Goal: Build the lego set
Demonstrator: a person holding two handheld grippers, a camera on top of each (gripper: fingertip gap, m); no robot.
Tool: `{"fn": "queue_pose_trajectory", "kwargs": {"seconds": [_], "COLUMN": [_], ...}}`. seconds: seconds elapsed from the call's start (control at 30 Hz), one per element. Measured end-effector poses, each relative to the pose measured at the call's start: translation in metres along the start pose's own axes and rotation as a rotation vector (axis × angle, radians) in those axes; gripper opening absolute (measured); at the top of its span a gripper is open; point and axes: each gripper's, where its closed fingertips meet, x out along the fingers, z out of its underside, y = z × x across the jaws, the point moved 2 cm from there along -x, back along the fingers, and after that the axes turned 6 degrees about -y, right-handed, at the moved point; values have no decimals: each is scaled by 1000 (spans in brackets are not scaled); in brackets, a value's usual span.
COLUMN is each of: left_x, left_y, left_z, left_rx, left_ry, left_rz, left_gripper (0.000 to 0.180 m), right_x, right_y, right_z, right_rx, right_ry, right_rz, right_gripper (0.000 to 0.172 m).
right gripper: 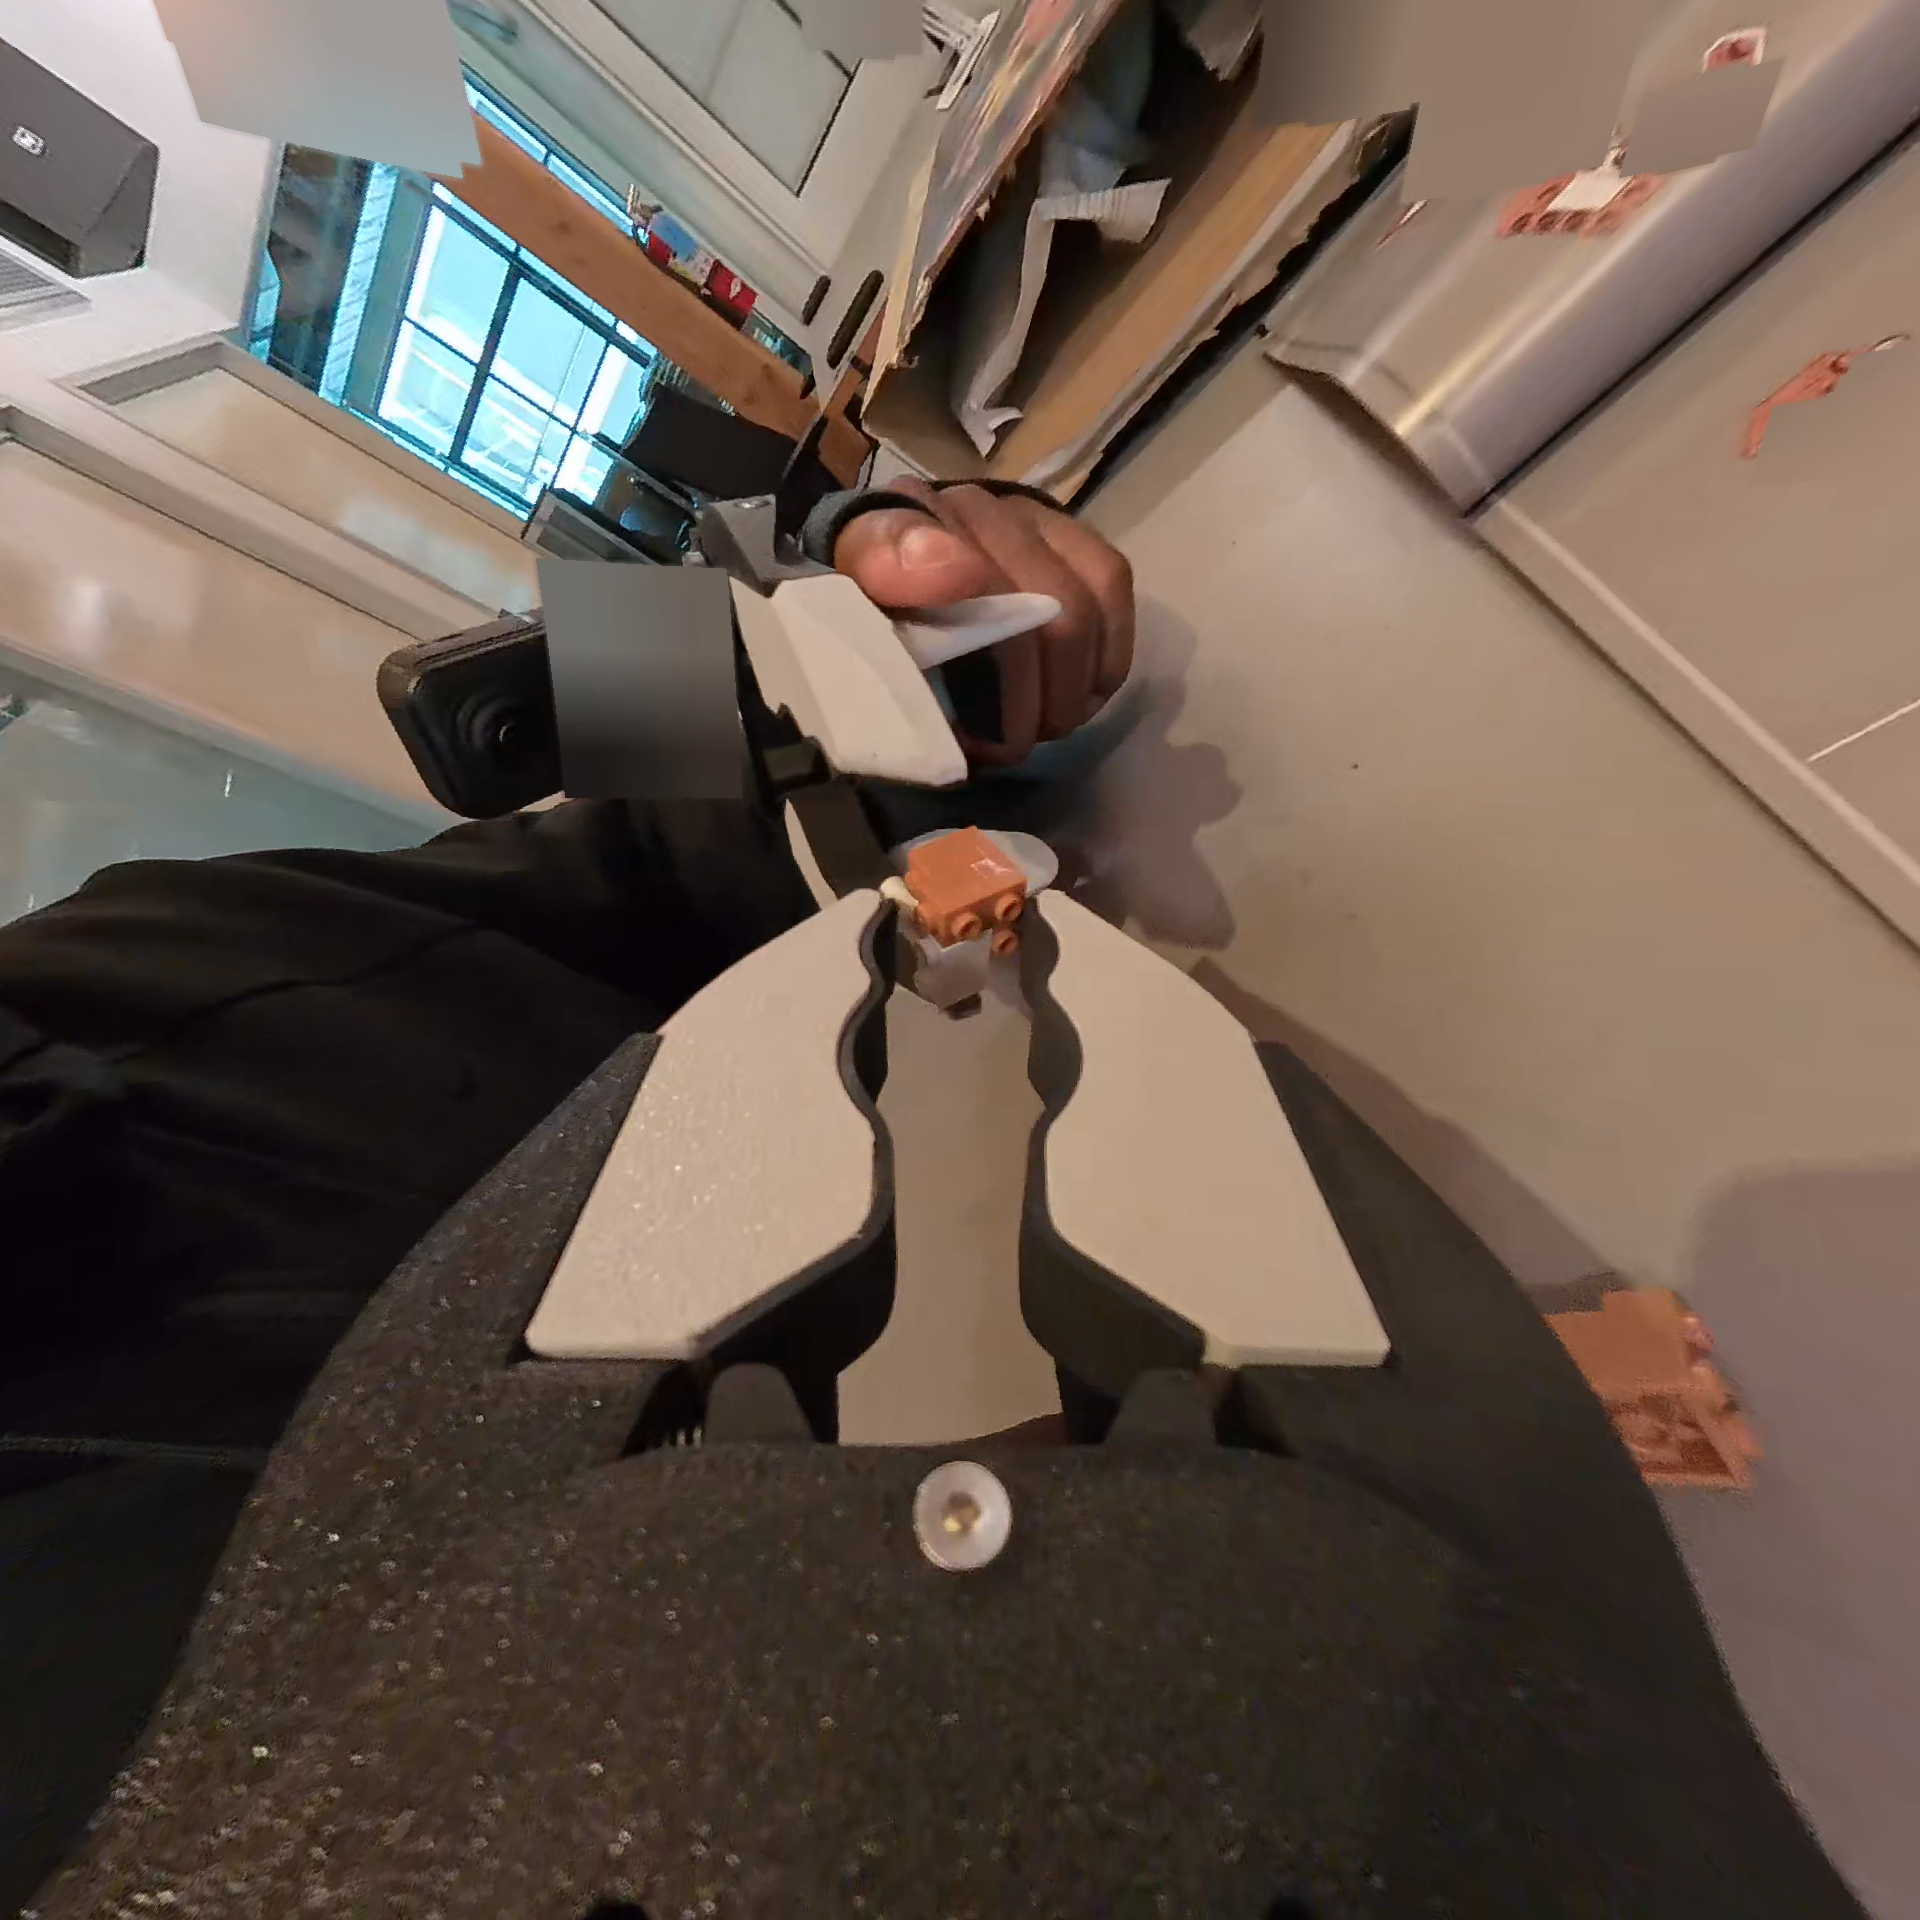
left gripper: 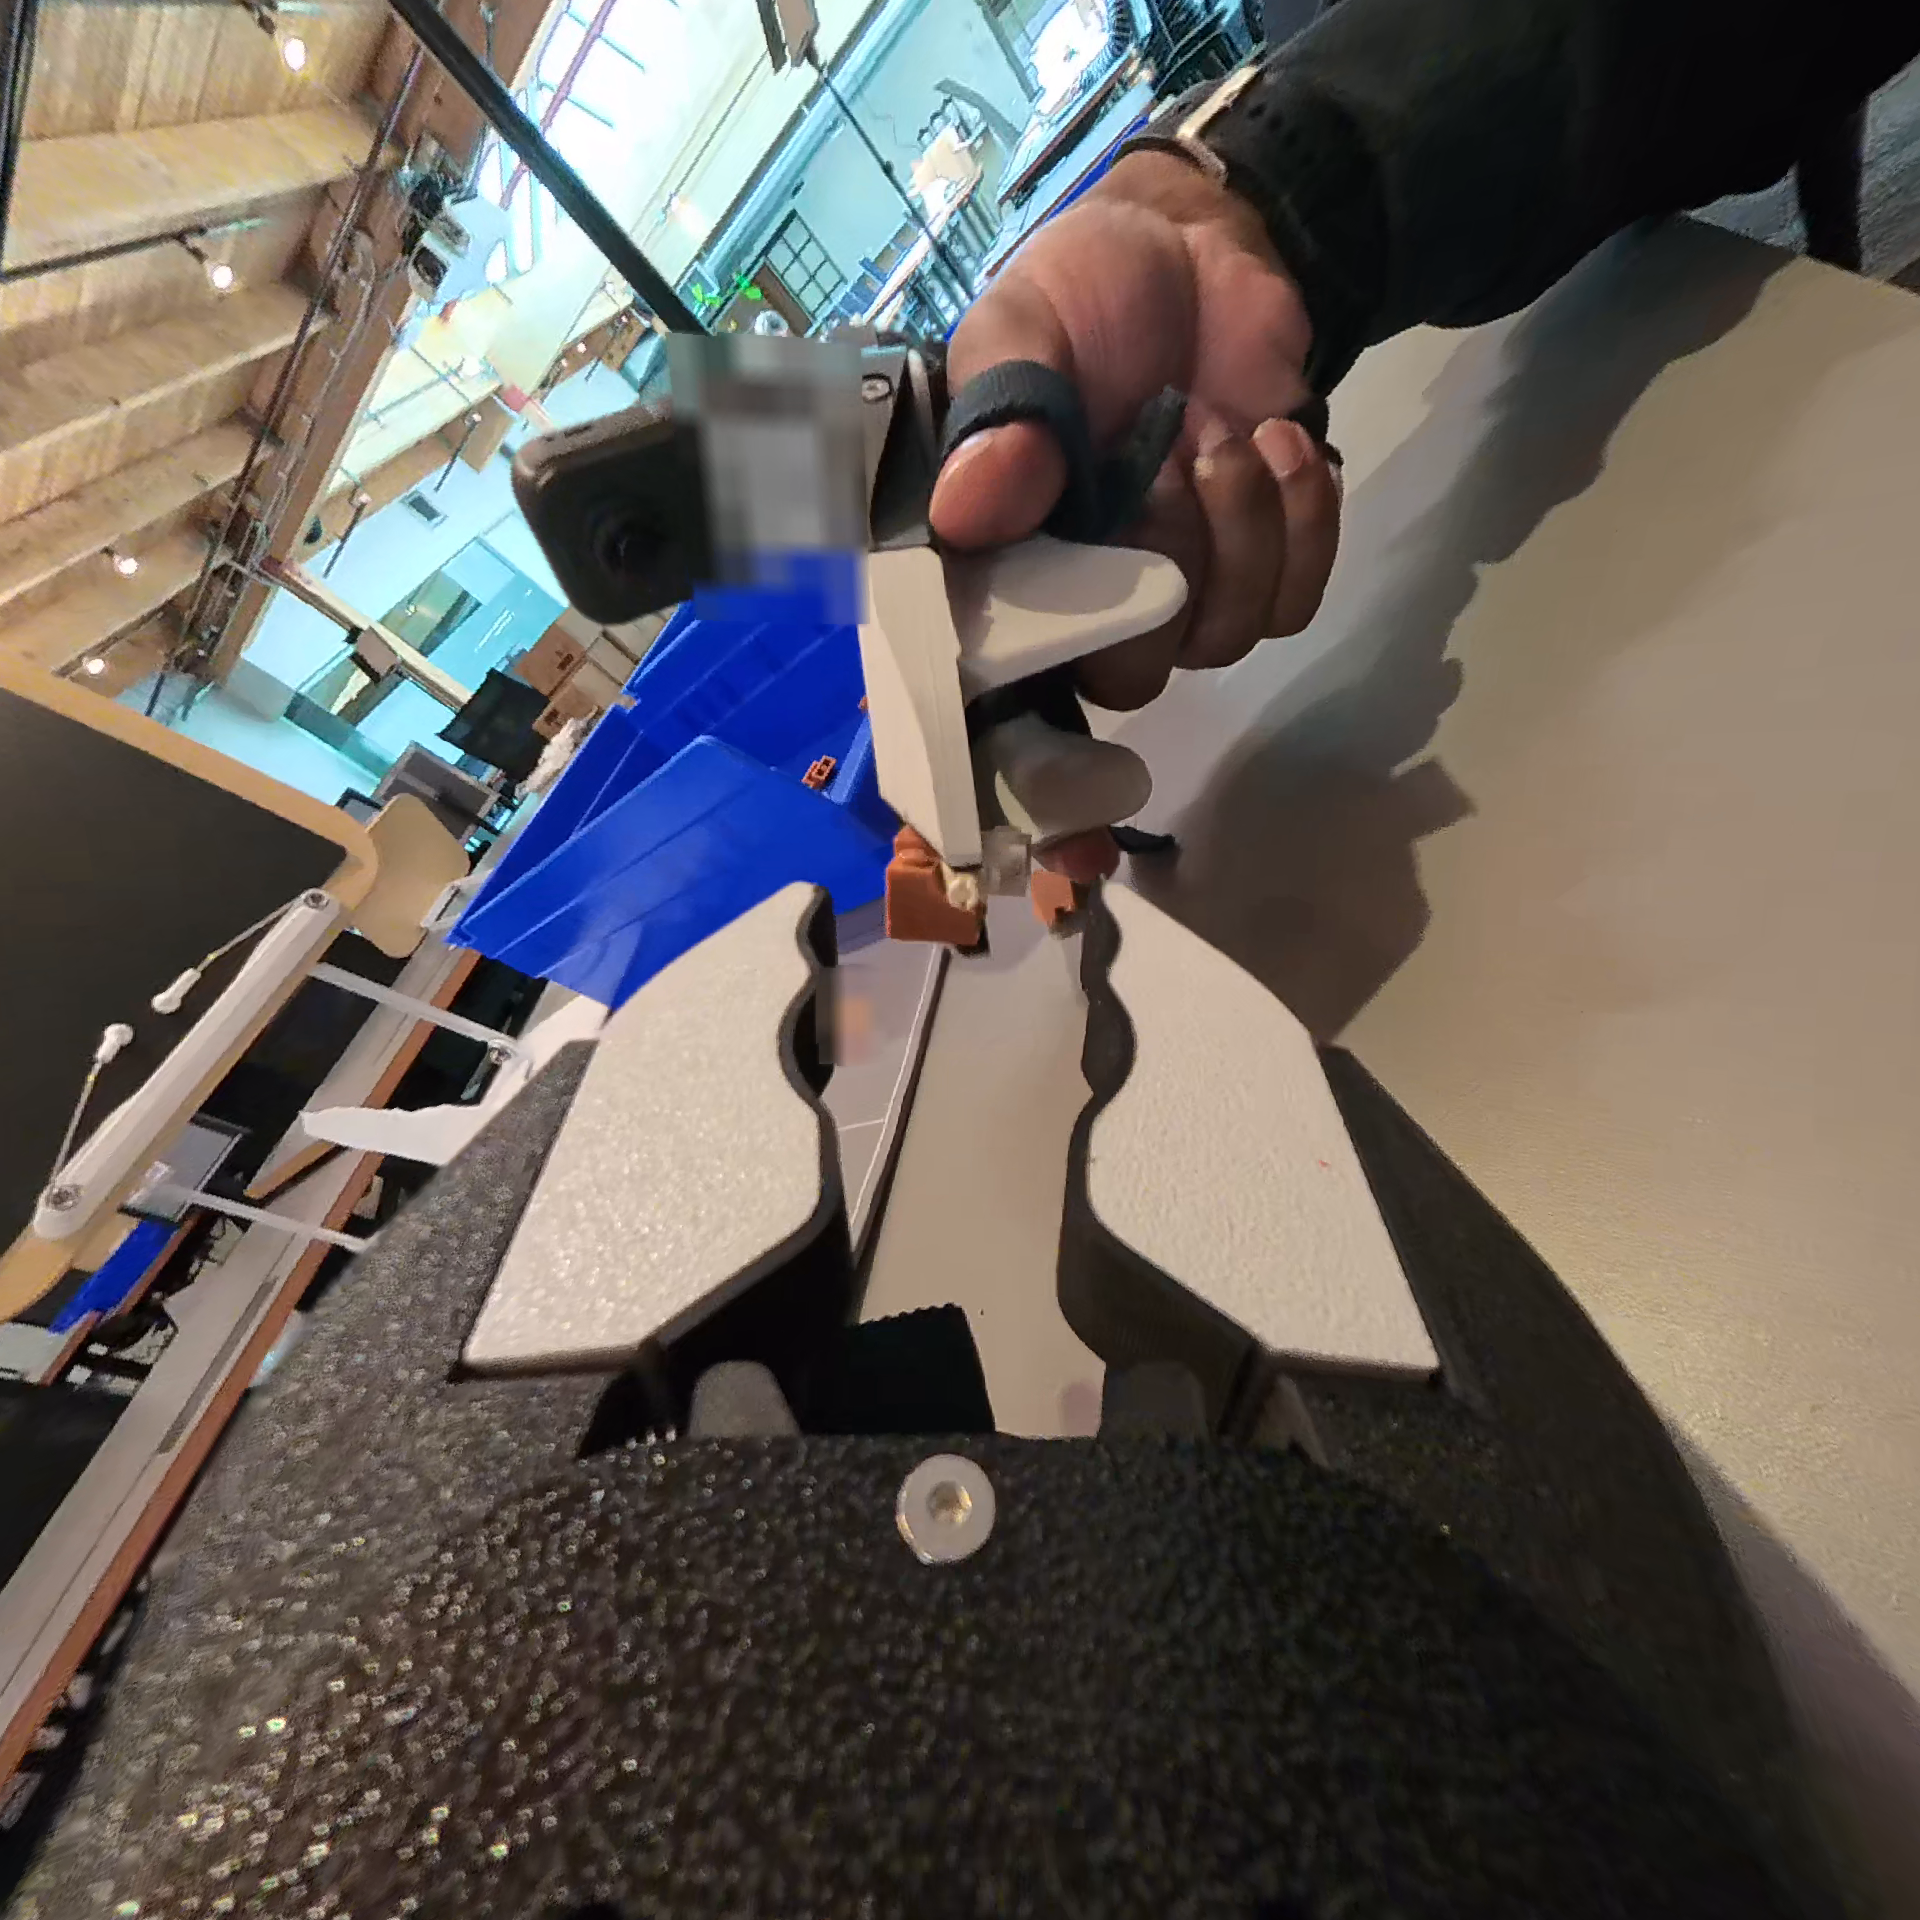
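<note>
A small brick assembly, an orange-brown studded brick (right gripper: pixel 966 888) on a grey piece with a small white part, sits between my right gripper's (right gripper: pixel 956 916) fingertips. Both pads press on it. In the left wrist view the same assembly (left gripper: pixel 928 899) hangs at the tips of the right gripper (left gripper: pixel 995 854), which a hand (left gripper: pixel 1164 416) holds pointing down at the table. My left gripper (left gripper: pixel 961 914) is open just below it. Its fingertips stand wide on either side of the assembly, and the left one is clearly apart from the brick. One left finger (right gripper: pixel 873 696) shows behind the brick in the right wrist view.
Blue bins (left gripper: pixel 665 831) stand at the table's far edge, one with a small orange piece (left gripper: pixel 821 771) on it. The pale table top (left gripper: pixel 1610 831) stretches to the right. A torn cardboard box (right gripper: pixel 1101 312) and scattered brown pieces (right gripper: pixel 1558 208) lie farther off. Both grippers' tips are close together, under 4 cm apart.
</note>
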Motion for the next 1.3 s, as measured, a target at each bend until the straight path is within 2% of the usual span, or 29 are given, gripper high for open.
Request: {"fn": "queue_pose_trajectory", "kwargs": {"seconds": [0.17, 0.3, 0.43, 0.5, 0.6, 0.63, 0.7, 0.83, 1.1, 1.2, 1.3], "left_x": [2, 3, 6, 6, 8, 8, 9, 11, 11, 10, 8], "left_y": [6, 7, 2, -2, -7, -8, -9, -7, -3, -2, -1], "left_z": [1, 5, 14, 19, 26, 28, 30, 35, 39, 40, 43], "left_rx": [55, 37, -58, -130, -221, -246, -290, -371, -425, -457, -531], "left_ry": [-16, -34, -78, -96, -150, -162, -188, -244, -287, -301, -319], "left_rz": [4, 19, 17, 20, 25, 30, 42, 81, 114, 130, 166], "left_gripper": [27, 25, 25, 25, 25, 25, 25, 25, 25, 25, 25], "right_x": [6, 7, -3, -16, -50, -59, -69, -69, -52, -41, -26], "right_y": [-3, 0, 4, 15, 52, 61, 70, 74, 81, 74, 54], "right_z": [4, 5, 2, 3, 7, 12, 23, 33, 31, 27, 21], "right_rx": [4, 7, -98, -212, -378, -387, -365, -314, -381, -504, -781], "right_ry": [-40, -51, -38, -53, -100, -126, -164, -173, -256, -267, -220], "right_rz": [-19, -20, 34, 182, 586, 670, 736, 753, 785, 755, 687], "right_gripper": [22, 23, 37, 39, 40, 39, 39, 36, 19, 19, 19]}}
